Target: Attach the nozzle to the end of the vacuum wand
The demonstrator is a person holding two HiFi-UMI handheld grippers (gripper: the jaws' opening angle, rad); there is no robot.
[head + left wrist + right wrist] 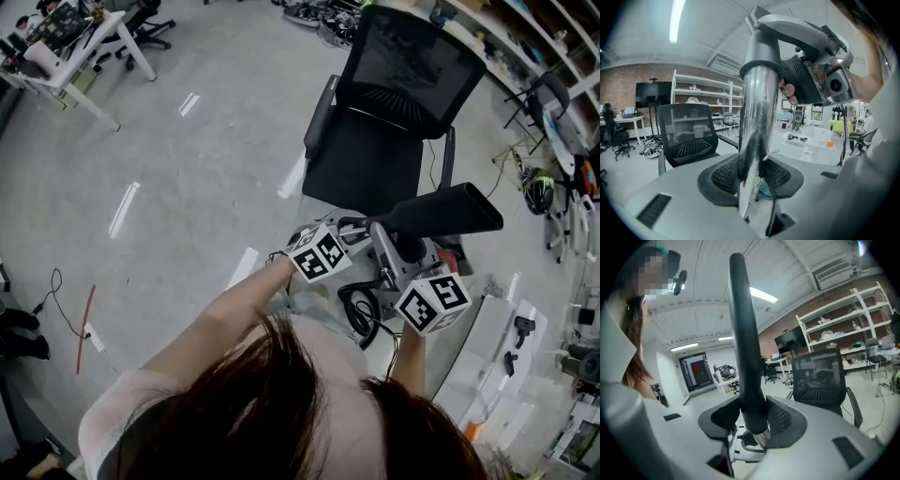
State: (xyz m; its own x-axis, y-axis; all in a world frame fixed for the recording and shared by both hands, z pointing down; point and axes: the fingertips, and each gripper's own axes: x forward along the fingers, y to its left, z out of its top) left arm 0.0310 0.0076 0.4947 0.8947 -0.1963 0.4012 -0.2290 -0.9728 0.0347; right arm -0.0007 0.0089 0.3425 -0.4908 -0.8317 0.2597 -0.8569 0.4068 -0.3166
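**Workshop floor below, nozzle and wand both gripped, ends meeting between your hands**

Grey workshop floor (187,187) fills the head view. A black office chair (394,122) stands at 12 o'clock from your hands, and nothing supports the parts but you.

The nozzle (743,333) is a long black piece. In the head view it runs from between the marker cubes out toward 3 o'clock. The vacuum wand (757,140) is the silver tube, and from its joint with the nozzle it drops toward 6 o'clock. So the two long axes look angled rather than in line, and that angle is what your next move depends on.

Your right gripper (753,416) is clamped on the nozzle's thick base, both pads pressed to it. A silver collar shows just under that base, most likely the wand's end. Whether it is seated cannot be told.

Your left gripper (752,176) is closed tight on the wand tube. From there the nozzle end lies up at 12 o'clock, beside your right hand.

Steady the wand with the left. Swing the nozzle with the right until the axes line up.
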